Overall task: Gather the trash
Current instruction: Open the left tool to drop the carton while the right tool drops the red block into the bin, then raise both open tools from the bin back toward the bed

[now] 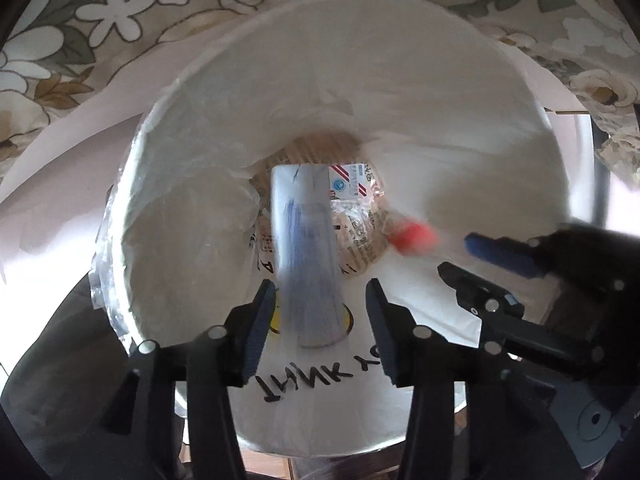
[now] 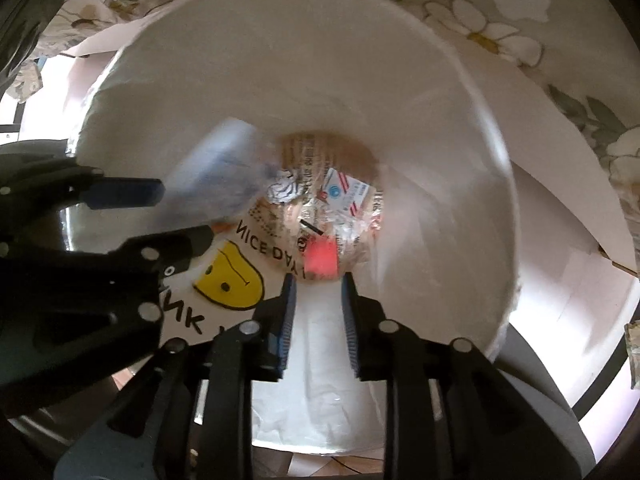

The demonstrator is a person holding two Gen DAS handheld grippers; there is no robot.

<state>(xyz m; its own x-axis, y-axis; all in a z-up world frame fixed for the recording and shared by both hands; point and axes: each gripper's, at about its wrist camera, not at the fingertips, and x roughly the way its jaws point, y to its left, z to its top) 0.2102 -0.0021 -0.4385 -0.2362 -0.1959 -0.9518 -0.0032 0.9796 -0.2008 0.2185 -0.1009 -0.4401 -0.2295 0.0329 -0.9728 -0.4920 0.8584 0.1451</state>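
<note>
Bin: we held both grippers released; tube, red scrap beyond fingertips; either might catch the liner

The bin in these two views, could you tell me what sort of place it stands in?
Probably a home, perhaps a bedroom or living room: a bag-lined bin holding wrappers, beside a floral cloth.

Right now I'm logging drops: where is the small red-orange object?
In both wrist views the small red-orange object is blurred inside the white-lined bin, just beyond the right gripper, near the wrappers.
</note>
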